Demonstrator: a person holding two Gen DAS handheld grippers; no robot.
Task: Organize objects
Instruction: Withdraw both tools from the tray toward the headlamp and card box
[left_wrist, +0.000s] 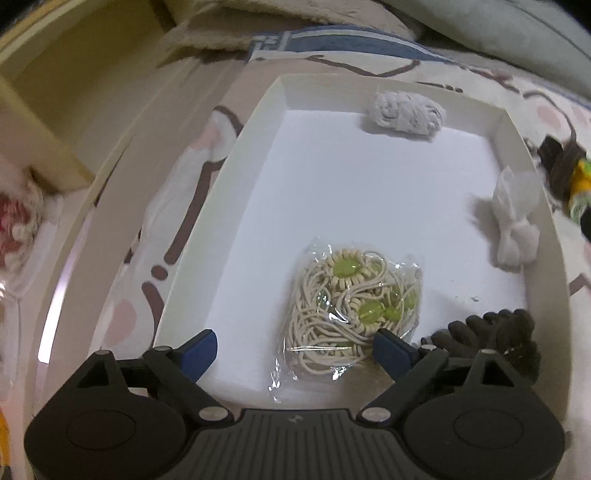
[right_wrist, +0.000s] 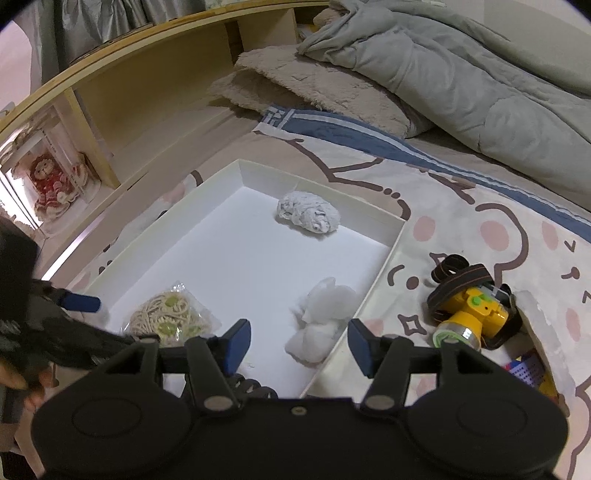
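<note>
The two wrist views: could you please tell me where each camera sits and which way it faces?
Left wrist: on the left hand-held gripper, looking steeply down into the white tray at the bagged cord; its own open blue fingers show.
Right wrist: on the right hand-held gripper, facing down across the tray's right wall toward the yellow headlamp; its own fingers and the left gripper show.
Shared: tray, bagged cord, grey cloth bundle, white bundle.
</note>
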